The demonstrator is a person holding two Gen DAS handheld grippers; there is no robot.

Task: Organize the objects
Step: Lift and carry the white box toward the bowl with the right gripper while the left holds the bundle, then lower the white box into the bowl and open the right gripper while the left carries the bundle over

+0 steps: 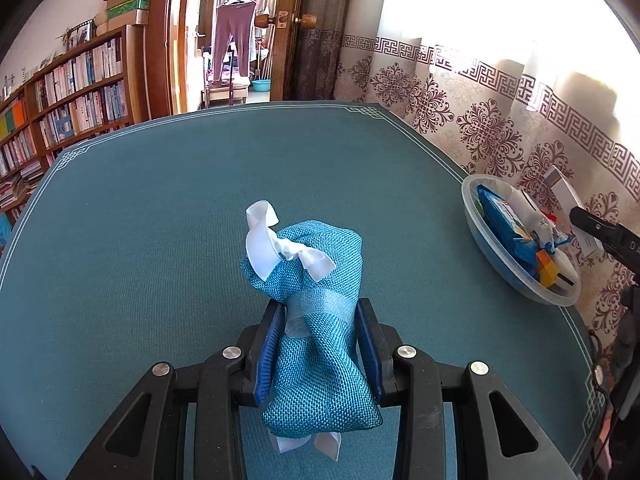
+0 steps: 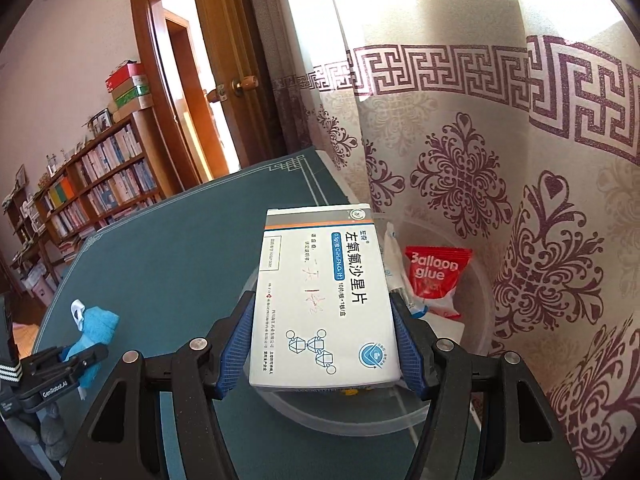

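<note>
The left gripper (image 1: 320, 344) was closed on a blue pouch (image 1: 320, 320), its two blue pads pressing the pouch at the waist from both sides. The pouch stood upright between the fingers above the green mat (image 1: 160, 240), near the mat's near edge, with a white ribbon (image 1: 276, 248) tied at its top.

The right gripper (image 2: 324, 340) was closed on a white box (image 2: 324, 296), holding it flat by its long sides. The box was above a clear bowl (image 2: 320, 420), which sat at the right edge of the mat, close to the curtain (image 2: 520, 200). Inside the bowl lay a red packet (image 2: 434, 276) and other small packages. Far behind stood a bookshelf (image 1: 72, 92) and an open door (image 1: 296, 28).
</note>
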